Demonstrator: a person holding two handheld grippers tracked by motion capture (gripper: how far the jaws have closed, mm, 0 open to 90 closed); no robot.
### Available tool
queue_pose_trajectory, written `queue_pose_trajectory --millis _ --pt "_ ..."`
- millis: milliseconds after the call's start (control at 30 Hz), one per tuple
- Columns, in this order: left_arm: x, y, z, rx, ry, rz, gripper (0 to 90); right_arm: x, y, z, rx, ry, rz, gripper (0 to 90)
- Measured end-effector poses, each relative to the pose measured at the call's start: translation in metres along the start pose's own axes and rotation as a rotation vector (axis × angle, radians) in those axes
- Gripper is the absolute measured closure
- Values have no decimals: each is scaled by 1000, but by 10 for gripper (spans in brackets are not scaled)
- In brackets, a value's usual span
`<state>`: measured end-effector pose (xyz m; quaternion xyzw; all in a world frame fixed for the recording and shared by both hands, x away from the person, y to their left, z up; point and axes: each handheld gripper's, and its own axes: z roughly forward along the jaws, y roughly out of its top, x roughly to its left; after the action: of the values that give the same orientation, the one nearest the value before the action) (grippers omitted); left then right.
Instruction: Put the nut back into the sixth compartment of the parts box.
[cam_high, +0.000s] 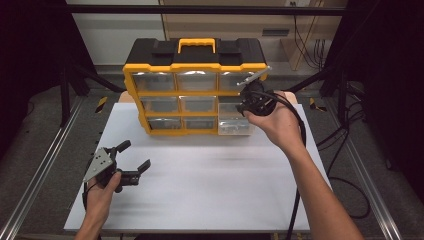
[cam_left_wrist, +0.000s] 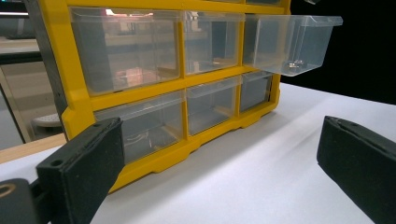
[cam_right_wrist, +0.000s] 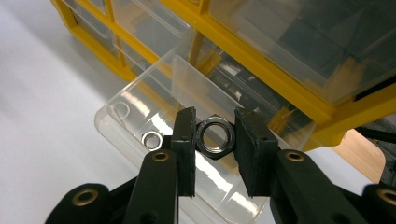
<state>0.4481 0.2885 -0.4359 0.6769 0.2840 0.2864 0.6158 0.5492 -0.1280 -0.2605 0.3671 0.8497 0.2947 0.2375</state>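
A large hex nut (cam_right_wrist: 215, 137) is clamped between the pads of the right tool (cam_right_wrist: 214, 140), held just above the pulled-out clear drawer (cam_right_wrist: 140, 100) of the yellow organizer (cam_high: 195, 66), where a smaller nut (cam_right_wrist: 152, 139) lies. The left tool (cam_high: 131, 161) is spread wide, grasping nothing, above the counter (cam_high: 210, 175). Were the grip loosened off-centre, the nut could be dropped past the drawer rim

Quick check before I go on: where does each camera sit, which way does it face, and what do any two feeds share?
High view: above the table's near side, looking forward and down at the organizer; both forearms show.
Left gripper view: low on the left gripper, facing the organizer front; its open jaws show.
Right gripper view: on the right gripper, looking down at a nut over the open drawer.
All three share that drawer.
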Motion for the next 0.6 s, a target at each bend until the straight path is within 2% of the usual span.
queue_pose_trajectory --millis 133,233,433,467,567,600 --pt "0 0 0 -3 0 -1 10 0 1 3 10 2 19 703" --pt "0 0 0 -2 0 -1 10 1 1 4 14 0 6 703" --pt "0 0 0 -2 -2 0 10 2 1 12 34 4 10 702" --pt "0 0 0 -2 -1 0 10 2 1 13 40 4 25 702" --pt "0 0 0 -1 0 0 10 0 0 17 45 3 15 702" --pt "0 0 0 -1 0 0 10 1 1 18 50 2 30 702"
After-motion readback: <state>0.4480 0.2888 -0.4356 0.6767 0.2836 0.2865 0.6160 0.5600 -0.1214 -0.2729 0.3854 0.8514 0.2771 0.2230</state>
